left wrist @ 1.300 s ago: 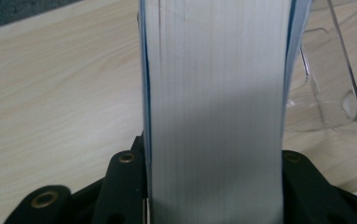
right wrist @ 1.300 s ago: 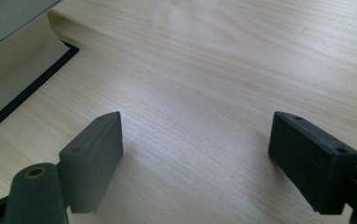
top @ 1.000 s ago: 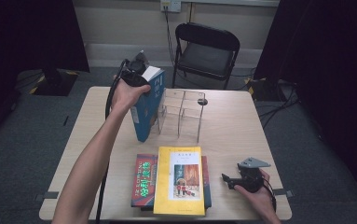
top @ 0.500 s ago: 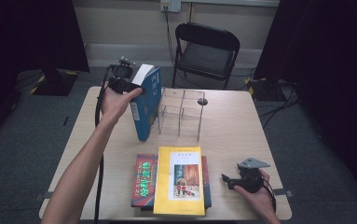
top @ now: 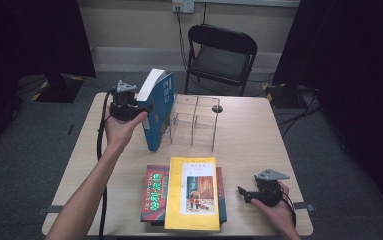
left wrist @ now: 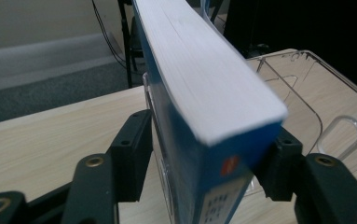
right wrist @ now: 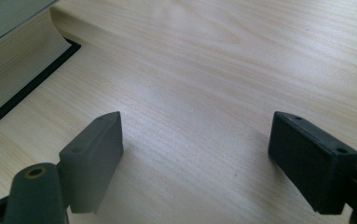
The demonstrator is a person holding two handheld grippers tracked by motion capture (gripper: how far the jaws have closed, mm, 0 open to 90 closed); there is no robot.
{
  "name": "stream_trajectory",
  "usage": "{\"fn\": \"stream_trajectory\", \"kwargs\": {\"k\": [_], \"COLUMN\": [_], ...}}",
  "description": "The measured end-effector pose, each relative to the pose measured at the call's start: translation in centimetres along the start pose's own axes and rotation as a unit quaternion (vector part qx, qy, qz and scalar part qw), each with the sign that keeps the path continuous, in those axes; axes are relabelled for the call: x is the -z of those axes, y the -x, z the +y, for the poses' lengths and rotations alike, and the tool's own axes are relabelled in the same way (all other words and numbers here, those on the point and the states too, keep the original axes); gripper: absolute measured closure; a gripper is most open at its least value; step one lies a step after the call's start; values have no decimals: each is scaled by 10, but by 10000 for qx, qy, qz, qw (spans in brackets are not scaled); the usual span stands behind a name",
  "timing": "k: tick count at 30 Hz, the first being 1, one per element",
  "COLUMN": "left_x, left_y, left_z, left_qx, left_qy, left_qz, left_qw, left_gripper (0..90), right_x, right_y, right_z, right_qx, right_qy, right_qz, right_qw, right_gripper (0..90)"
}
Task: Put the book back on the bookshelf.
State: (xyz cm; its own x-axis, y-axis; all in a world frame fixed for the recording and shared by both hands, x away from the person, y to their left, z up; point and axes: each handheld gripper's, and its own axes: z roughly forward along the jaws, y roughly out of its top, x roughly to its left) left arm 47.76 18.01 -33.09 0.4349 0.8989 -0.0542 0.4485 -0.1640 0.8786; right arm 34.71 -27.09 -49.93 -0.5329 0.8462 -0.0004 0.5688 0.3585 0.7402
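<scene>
On the left, the left gripper [top: 140, 107] is at the upper edge of the blue book [top: 159, 115]. Its jaws have just been opening, and the book is between them, but the pads do not seem to press it any more. The book stands at the left end of the clear acrylic book rack [top: 199, 120] on the counter [top: 259, 140] and leans to the left, so I think the placing is not finished. It is better to push the book upright against a divider first, then draw the gripper straight back so that no pad catches the cover. Nearer the person lies a stack with a yellow book [top: 191, 192] on top. On the right, the right gripper [top: 246, 194] rests on the counter with jaws apart and empty.
</scene>
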Motion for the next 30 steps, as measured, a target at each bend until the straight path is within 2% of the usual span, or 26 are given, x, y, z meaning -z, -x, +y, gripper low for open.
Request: {"fn": "stream_trajectory", "kwargs": {"k": [2,4,6,7,8,9,11,12,13,20,24,27,30], "left_x": [-1,-2,-3,-3,-3,-2,-2,0,0,1,0,-2,-6], "left_y": [0,-2,-2,-2,-1,1,2,4,4,-3,-2,-1,-3], "left_z": [-9,-21,-25,-25,-27,-26,-26,-27,-28,-31,-37,-52,-64], "left_qx": [44,121,97,97,96,91,107,201,239,238,219,100,105], "left_qy": [43,209,244,244,302,313,294,290,327,383,399,274,168], "left_qz": [-35,-95,-101,-101,-212,-131,-98,64,75,-99,-162,-203,-203], "left_qw": [10000,9997,9996,9996,9993,9994,9995,9994,9992,9989,9988,9994,9996], "left_gripper": [450,447,461,472,524,532,547,566,577,576,551,524,523], "right_x": [0,0,0,0,0,0,0,0,0,0,0,0,0], "right_y": [0,0,0,0,0,0,0,0,0,0,0,0,0], "right_z": [0,0,0,0,0,0,0,0,0,0,0,0,0], "right_qx": [-1,-1,-1,-2,-1,-3,-3,-3,-4,-6,-6,-5,-5], "right_qy": [0,0,-1,-1,0,-1,-1,0,0,1,1,0,0], "right_qz": [0,-1,-3,-4,-4,-4,-6,-5,-5,-8,-8,-8,-7], "right_qw": [10000,10000,10000,10000,10000,10000,10000,10000,10000,10000,10000,10000,10000], "right_gripper": [177,177,178,177,177,178,177,177,178,177,177,177,177]}}
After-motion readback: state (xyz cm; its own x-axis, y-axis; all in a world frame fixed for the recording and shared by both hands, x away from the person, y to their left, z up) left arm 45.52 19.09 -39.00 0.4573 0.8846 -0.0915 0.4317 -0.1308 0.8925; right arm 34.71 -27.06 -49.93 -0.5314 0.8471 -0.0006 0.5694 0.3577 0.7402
